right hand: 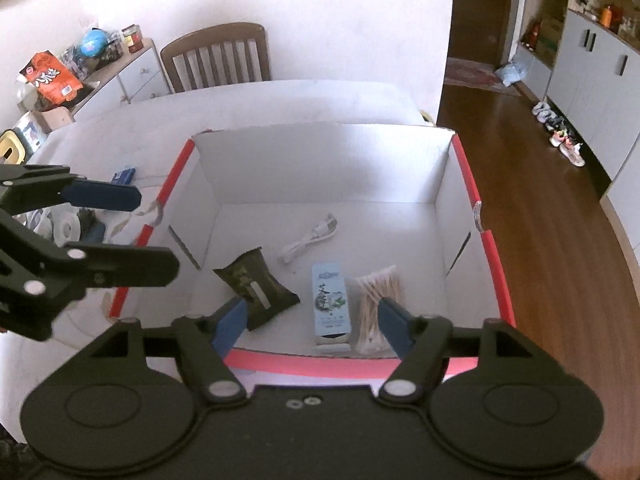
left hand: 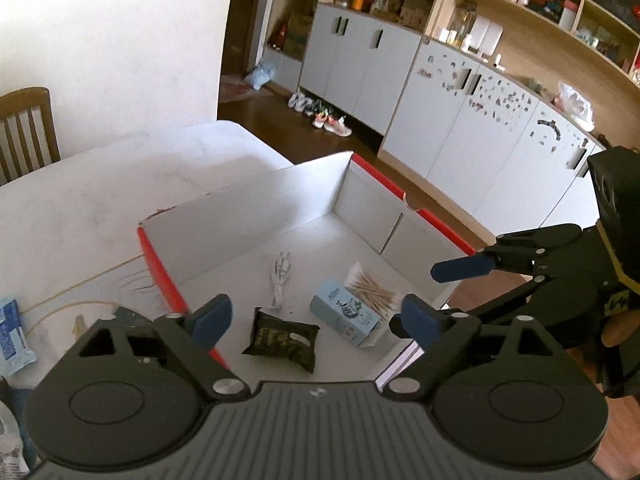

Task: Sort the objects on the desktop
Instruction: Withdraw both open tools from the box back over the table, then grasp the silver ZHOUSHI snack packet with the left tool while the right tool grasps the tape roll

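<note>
A white cardboard box with a red rim [left hand: 160,268] [right hand: 496,276] stands on the white table. On its floor lie a coiled white cable [left hand: 280,280] [right hand: 308,238], a dark green packet [left hand: 284,338] [right hand: 256,288], a light blue carton [left hand: 344,312] [right hand: 329,300] and a bundle of cotton swabs [left hand: 372,286] [right hand: 378,304]. My left gripper [left hand: 314,320] [right hand: 132,232] hovers open over the box's near left corner, nothing between its blue pads. My right gripper [right hand: 312,322] [left hand: 416,298] hangs open above the near rim, over the carton and swabs, holding nothing.
On the table left of the box lie a blue packet [left hand: 12,332] [right hand: 123,176] and a tape roll [right hand: 68,226]. A wooden chair [right hand: 218,58] stands at the table's far side. The table's right edge drops to wooden floor [right hand: 560,280], with cabinets [left hand: 460,120] beyond.
</note>
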Motion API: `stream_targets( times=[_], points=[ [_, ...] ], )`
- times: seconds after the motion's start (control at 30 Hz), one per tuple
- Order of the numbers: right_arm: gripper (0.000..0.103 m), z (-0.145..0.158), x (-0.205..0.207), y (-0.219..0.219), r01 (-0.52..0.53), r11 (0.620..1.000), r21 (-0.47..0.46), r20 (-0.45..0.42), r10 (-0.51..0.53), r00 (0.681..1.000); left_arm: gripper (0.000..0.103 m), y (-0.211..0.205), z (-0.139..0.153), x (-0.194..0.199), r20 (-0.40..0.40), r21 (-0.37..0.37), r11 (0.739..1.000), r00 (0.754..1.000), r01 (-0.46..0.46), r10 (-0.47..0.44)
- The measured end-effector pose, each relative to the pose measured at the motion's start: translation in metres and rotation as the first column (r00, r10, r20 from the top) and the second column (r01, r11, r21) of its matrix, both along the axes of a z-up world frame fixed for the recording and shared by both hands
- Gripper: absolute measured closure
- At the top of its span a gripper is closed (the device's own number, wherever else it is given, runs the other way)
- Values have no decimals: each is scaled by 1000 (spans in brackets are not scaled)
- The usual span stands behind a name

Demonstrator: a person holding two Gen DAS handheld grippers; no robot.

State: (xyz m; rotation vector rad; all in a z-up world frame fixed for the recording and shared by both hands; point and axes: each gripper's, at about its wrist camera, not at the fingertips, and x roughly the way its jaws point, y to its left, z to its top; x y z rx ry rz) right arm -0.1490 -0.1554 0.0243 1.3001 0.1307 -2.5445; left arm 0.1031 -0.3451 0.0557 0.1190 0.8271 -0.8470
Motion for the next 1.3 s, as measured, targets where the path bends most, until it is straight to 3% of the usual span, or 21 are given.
stream_targets(
  times=[0.47,0.73,0.87,1.03,1.3],
  points=[
    [27,5,33,-85,-18,1000,17,-37,19,999,1,85,10,-5,38,-32,999,999,-31,33],
    [27,0,39,-139,-3,1000,24,-56,4,998,0,147,10,-6,76,-32,994,991,-105,107],
    [27,-5,39,-168,-21,1000,16,-51,22,998,0,182,4,-3,59,-28,989,987,-146,147],
    [27,-12,38,-205,-70,997,14,-42,71,997,0,224,-3,1,61,-3,978,976,-210,210],
    [27,-19,32,-252,-130,992,8,-37,130,991,0,282,-7,2,65,-34,947,945,-318,320]
  ],
)
